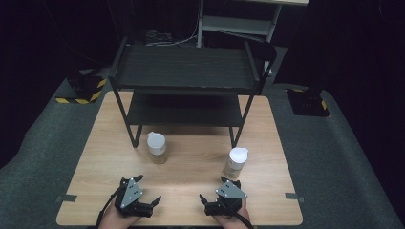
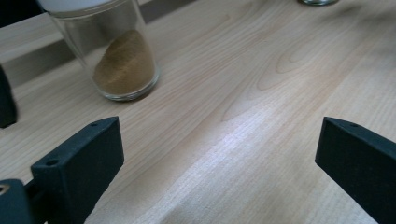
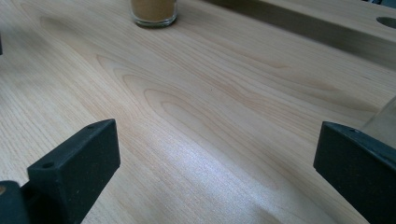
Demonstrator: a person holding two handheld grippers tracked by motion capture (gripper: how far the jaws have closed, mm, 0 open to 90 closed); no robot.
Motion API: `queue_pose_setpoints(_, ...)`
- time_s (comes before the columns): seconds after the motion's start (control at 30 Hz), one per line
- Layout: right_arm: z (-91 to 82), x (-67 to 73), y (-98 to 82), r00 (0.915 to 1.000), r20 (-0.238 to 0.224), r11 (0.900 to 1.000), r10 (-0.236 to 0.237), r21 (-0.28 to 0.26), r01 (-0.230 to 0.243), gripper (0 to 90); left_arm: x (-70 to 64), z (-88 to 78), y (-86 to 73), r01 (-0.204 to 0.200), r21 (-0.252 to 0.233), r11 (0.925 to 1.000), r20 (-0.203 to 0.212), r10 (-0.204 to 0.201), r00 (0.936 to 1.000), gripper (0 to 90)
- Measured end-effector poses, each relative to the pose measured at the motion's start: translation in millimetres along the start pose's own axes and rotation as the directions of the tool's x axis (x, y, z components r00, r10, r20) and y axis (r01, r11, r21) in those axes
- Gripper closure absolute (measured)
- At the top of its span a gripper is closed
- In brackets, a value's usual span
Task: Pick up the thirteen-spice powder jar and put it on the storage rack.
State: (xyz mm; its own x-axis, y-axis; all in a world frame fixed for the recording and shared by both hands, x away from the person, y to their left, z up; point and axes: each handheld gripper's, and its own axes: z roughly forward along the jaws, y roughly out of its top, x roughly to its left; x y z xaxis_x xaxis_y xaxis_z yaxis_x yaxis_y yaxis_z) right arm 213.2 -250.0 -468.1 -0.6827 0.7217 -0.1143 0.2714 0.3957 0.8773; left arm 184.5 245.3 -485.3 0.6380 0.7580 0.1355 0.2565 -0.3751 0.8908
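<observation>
Item: wooden table (image 1: 191, 157), light grain, set before a black two-tier shelf rack (image 1: 186, 71) whose tiers are bare. Left jar (image 1: 157, 148): glass, white lid, brown powder heaped in its lower part; upright on the table near the rack's left front leg, well apart from the left gripper (image 1: 143, 193). Right jar (image 1: 235, 163): glass, white lid, pale contents; upright, just beyond the right gripper (image 1: 220, 191). Left gripper: jaws spread wide, nothing between them, resting low at the near left edge. Right gripper: jaws likewise spread wide and empty, near right; a curved glass edge at the right border of the right gripper view is probably the right jar, just beside one jaw. Progress, as judged: nothing is grasped or shelved, so the work looks to be at its start, with both jars left to pick up and, presumably, place on the rack. Hard to read: the right jar's contents; both lids cut off in the gripper views; the person's hands (image 1: 117, 220) largely cropped by the bottom edge; the room behind the rack lost in darkness.
</observation>
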Motion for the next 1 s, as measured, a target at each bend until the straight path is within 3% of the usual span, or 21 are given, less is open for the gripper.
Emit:
queue_pose_setpoints(0.27,-2.4,1.3,-2.0,1.0000,0.001,1.000,0.003,-0.006,-0.003,0.0,1.5,-0.6,-0.3,0.031,0.001,0.9995,0.000,-0.031,0.9995,1.4)
queue_pose_setpoints(0.4,-2.7,0.5,-2.5,1.0000,0.000,1.000,0.009,-0.009,-0.009,0.0,3.8,-0.8,-0.3,0.072,0.003,0.9974,-0.004,-0.072,0.9974,1.2)
queue_pose_setpoints(0.7,-2.7,-1.1,-2.8,0.9999,-0.007,1.000,0.012,-0.011,-0.012,0.1,4.4,-1.7,0.0,0.072,0.006,0.9974,-0.007,-0.072,0.9973,0.9)
queue_pose_setpoints(1.0,-3.0,-1.3,-3.4,0.9999,-0.006,1.000,0.015,-0.014,-0.015,0.1,5.8,-7.3,-2.7,0.081,-0.030,0.9963,-0.016,-0.081,0.9966,1.7)
